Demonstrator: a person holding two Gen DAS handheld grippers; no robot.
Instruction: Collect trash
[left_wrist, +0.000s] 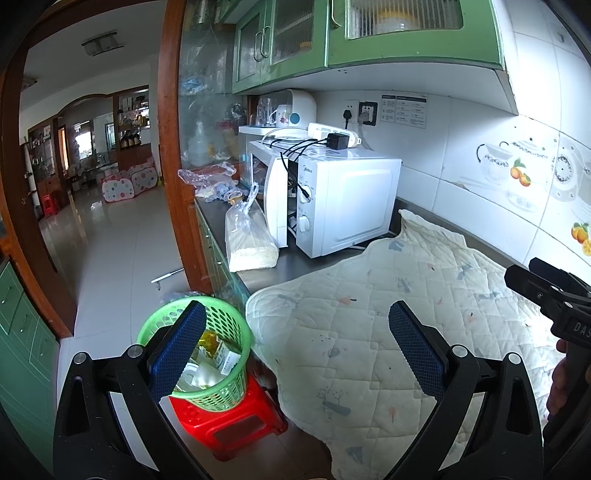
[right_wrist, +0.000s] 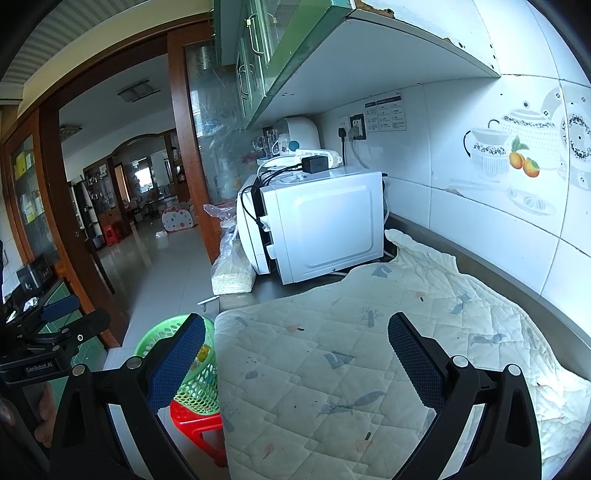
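left hand-held gripper (left_wrist: 297, 345) released | right hand-held gripper (right_wrist: 295, 356) released | basket (left_wrist: 221, 397) beside quilt (left_wrist: 369, 332) edge

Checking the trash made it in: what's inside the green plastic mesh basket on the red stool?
The green plastic mesh basket holds crumpled white and yellow wrappers near its top. Anything deeper is covered by them and the left gripper's finger. The red stool sits beneath it.

I see the basket (left_wrist: 207, 354) on a stool (left_wrist: 236, 424), left of the desk (left_wrist: 291, 264); microwave (left_wrist: 347, 203) behind the quilt (left_wrist: 406, 314).
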